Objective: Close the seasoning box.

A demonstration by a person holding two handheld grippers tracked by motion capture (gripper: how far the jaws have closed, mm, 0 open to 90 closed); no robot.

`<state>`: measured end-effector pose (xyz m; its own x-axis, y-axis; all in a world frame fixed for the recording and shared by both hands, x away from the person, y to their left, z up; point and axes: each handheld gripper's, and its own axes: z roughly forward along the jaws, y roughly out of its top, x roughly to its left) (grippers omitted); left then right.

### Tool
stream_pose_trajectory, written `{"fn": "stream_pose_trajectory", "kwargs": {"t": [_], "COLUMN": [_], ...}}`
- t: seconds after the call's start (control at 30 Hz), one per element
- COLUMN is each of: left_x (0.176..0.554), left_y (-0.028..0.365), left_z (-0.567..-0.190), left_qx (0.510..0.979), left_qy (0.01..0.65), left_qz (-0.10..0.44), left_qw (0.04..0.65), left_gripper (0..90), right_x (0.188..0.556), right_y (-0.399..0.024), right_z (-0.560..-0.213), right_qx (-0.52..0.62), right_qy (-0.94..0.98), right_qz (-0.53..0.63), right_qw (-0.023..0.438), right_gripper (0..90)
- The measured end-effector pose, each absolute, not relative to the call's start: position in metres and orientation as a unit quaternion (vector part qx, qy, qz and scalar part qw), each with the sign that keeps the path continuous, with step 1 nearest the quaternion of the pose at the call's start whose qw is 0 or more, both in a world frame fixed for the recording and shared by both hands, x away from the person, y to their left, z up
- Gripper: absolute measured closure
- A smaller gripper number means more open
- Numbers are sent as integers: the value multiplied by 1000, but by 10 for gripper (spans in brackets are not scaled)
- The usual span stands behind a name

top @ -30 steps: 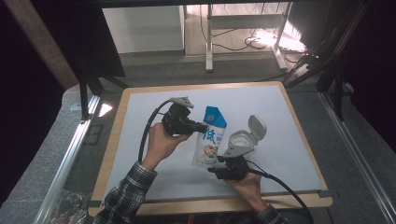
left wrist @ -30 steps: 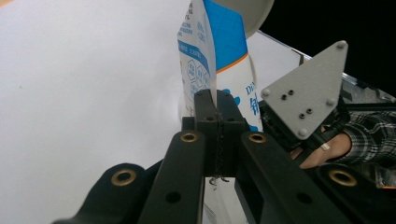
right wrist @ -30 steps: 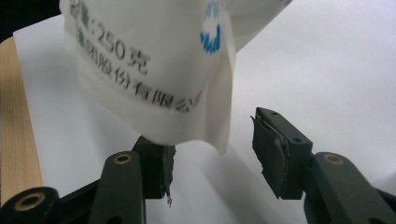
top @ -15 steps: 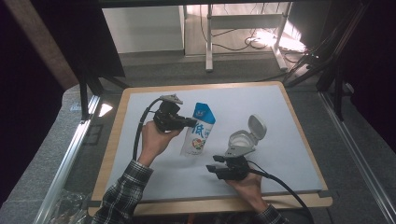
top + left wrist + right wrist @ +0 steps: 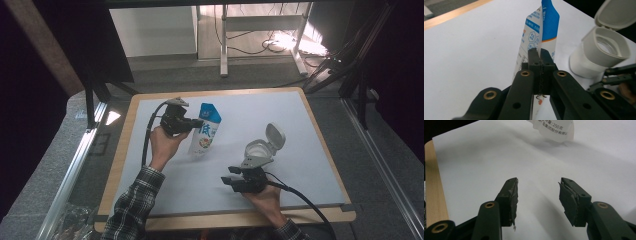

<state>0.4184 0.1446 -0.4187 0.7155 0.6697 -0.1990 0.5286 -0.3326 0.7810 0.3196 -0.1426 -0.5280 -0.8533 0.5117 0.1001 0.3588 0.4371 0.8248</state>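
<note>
Left fingers pinch a blue-and-white pouch; right fingers stand spread over bare bench.

High view: the left gripper (image 5: 196, 123) clamps the pouch (image 5: 205, 134) by its edge, holding it upright near the far left part of the bench (image 5: 300, 130), its lower end at the white surface; the right gripper (image 5: 227, 180) sits near the front edge, right of centre, just in front of a white flip-lid container (image 5: 261, 148) whose lid stands open. Left gripper view: the fingers (image 5: 534, 58) are pressed together on the pouch's (image 5: 547, 23) thin side seam, with the open container (image 5: 602, 48) to the right. Right gripper view: the fingers (image 5: 512, 195) are spread apart with nothing between them, and the pouch's lower edge (image 5: 556, 130) shows at the top.
</note>
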Motion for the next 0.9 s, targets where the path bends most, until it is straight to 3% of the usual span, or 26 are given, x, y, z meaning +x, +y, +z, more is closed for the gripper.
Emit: {"fn": "stream_pose_trajectory", "kwargs": {"t": [0.9], "left_x": [392], "left_y": [168], "left_z": [-436], "left_qx": [820], "left_qy": [358], "left_qz": [90], "left_qw": [438], "left_gripper": [849], "right_x": [319], "right_y": [-146], "right_z": [-527], "right_qx": [260], "right_qy": [845], "right_qz": [462], "right_qw": [77], "right_gripper": [493]}}
